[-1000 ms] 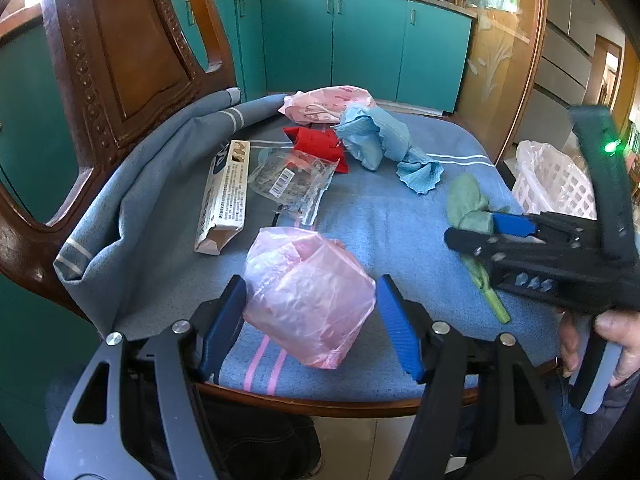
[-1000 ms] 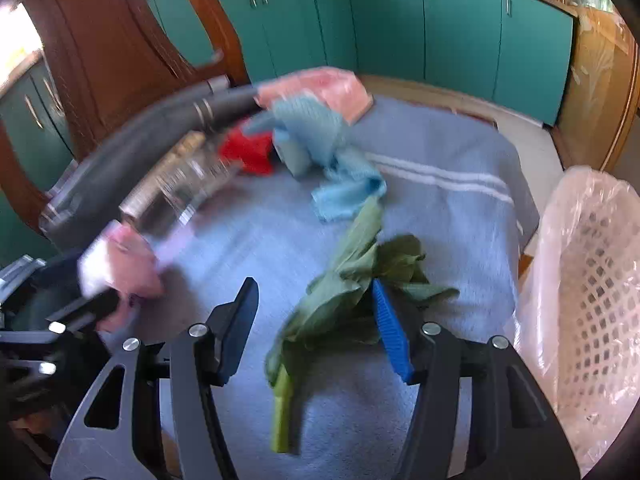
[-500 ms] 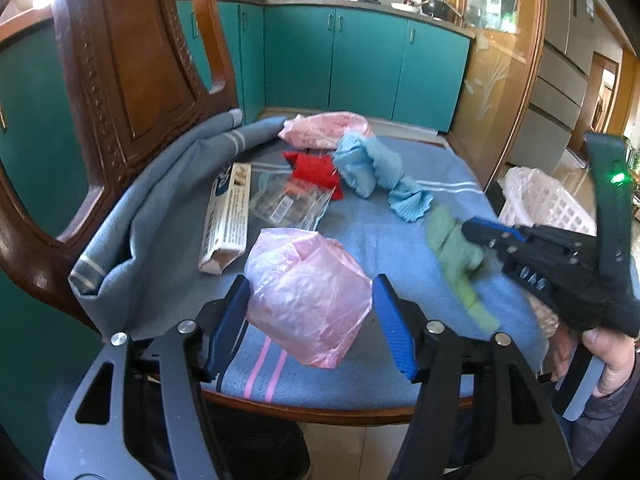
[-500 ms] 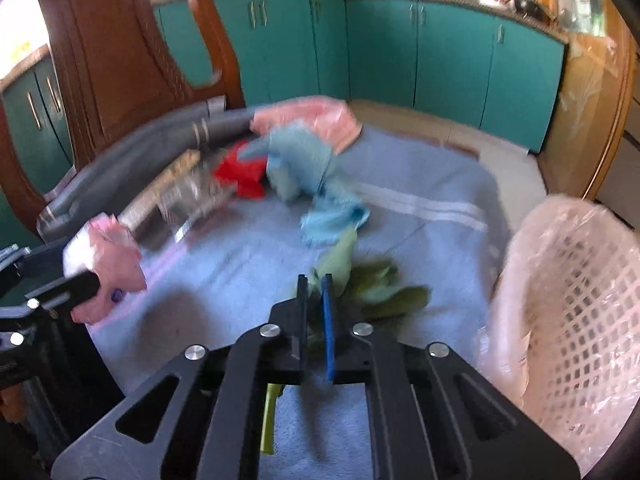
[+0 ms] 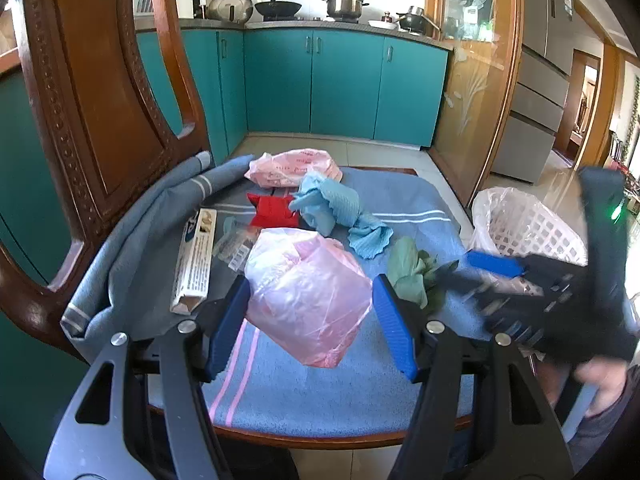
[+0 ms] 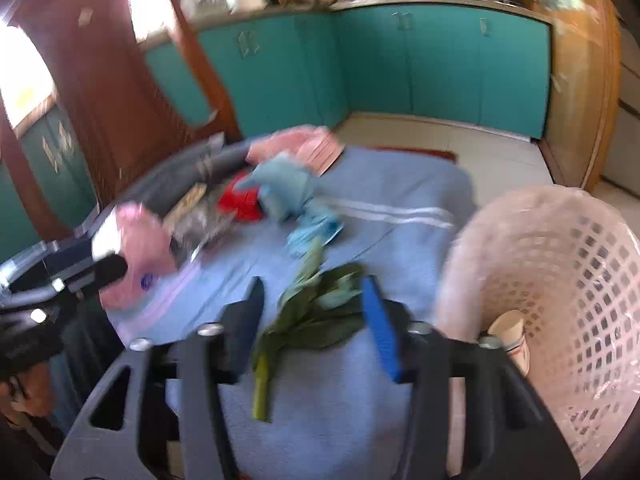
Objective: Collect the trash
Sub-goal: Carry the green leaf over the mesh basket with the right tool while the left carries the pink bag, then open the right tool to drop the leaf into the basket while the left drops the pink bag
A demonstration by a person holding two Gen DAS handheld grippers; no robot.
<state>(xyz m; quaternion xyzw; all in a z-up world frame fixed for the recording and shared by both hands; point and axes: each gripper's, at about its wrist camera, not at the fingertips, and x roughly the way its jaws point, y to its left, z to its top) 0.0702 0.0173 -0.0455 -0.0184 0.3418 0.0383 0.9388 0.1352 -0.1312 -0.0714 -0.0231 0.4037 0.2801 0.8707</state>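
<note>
Now your right gripper [image 6: 316,320] is standing wide open again around the green leafy scrap [image 6: 316,312], where half a second ago its fingers were pinched shut on or just over those leaves. In the right wrist view the scrap is lying flat on the blue cloth [image 6: 400,184] between the spread fingers, stalk pointing back toward you, so the pinch is looking like it has let go or never took hold; the leaves are not riding with the tool. That view is smeared with motion, so you are evidently swinging the hand while this is happening. The lined white basket [image 6: 560,280] is sitting just to the right with a paper cup [image 6: 510,338] already inside, and the green scrap is not yet in it. Meanwhile your left gripper [image 5: 310,308] is gripping the crumpled pink plastic bag [image 5: 308,292] as it was a second ago, and the bag is hanging a little higher over the cloth than before. Beyond it the cardboard box [image 5: 196,256], clear wrapper [image 5: 236,244], red piece [image 5: 272,210], light blue rag [image 5: 332,208] and second pink bag [image 5: 294,168] are lying untouched. You are probably needing a fresh, deeper bite on the leaves.
</note>
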